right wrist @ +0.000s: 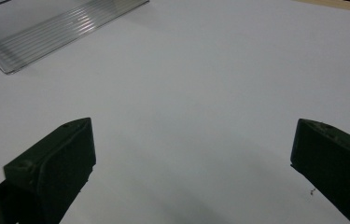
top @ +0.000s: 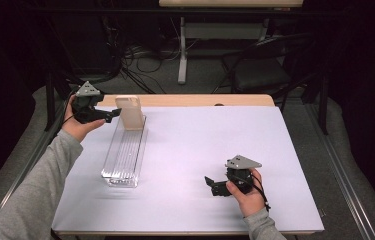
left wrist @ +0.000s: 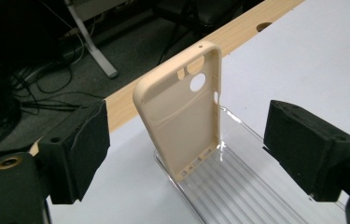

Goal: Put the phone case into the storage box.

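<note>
Grey sleeves come in nearest the camera, each hand carrying 1 pair of tongs. Going left to right: the left tongs [top: 110,116] sit at the far left corner of the table [top: 215,145], jaws spread wide and touching nothing. Just ahead of them, between the 2 pads but clear of both, the beige phone case [left wrist: 186,112] stands tilted, its lower end resting in the far end of the clear ribbed tray [top: 124,155]; I judge it leans there so the ribs hold it upright. Behind it runs the wooden table edge [left wrist: 238,35], close, so little room lies beyond. Well apart to the right, the right tongs [top: 214,186] rest low with jaws spread over bare white surface, open room all round.
</note>
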Available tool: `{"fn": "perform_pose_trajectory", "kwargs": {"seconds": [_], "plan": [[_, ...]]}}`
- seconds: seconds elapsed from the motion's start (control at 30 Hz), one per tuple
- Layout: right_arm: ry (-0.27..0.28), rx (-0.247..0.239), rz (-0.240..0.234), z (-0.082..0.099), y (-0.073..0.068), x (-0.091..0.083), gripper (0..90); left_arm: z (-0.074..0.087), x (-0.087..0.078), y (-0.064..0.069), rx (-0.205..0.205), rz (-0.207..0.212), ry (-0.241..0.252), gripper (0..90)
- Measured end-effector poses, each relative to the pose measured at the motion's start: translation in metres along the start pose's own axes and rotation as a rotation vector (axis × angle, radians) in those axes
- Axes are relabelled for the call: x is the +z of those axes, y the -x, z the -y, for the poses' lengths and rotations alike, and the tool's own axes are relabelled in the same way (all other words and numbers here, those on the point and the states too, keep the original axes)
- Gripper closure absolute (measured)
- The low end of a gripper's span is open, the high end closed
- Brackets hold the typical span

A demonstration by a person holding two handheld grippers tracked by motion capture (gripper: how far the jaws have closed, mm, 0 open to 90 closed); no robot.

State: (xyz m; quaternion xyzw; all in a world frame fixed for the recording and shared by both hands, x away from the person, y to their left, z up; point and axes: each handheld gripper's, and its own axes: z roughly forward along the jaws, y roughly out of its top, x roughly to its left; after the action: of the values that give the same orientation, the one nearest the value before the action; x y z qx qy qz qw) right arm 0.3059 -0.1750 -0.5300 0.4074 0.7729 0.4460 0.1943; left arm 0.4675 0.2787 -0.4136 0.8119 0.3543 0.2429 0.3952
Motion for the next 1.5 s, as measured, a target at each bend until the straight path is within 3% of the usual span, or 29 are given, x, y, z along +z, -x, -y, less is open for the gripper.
{"fn": "perform_pose_trajectory", "kwargs": {"seconds": [0.5,0.9,1.17,1.5], "plan": [[0.008,-0.015,0.021,-0.001,-0.001,-0.001,0.0,-0.001,-0.002,0.002,-0.080,0.094,0.001,7.3],[0.017,-0.006,0.028,-0.002,0.000,-0.002,0.0,0.002,-0.007,0.003,-0.142,0.142,0.022,1.8],[0.021,-0.006,0.032,-0.003,0.000,-0.003,0.0,0.006,-0.010,0.005,-0.153,0.152,0.022,1.3],[0.027,-0.003,0.033,-0.003,0.000,-0.004,0.0,0.006,-0.017,0.016,-0.132,0.157,0.039,0.5]]}}
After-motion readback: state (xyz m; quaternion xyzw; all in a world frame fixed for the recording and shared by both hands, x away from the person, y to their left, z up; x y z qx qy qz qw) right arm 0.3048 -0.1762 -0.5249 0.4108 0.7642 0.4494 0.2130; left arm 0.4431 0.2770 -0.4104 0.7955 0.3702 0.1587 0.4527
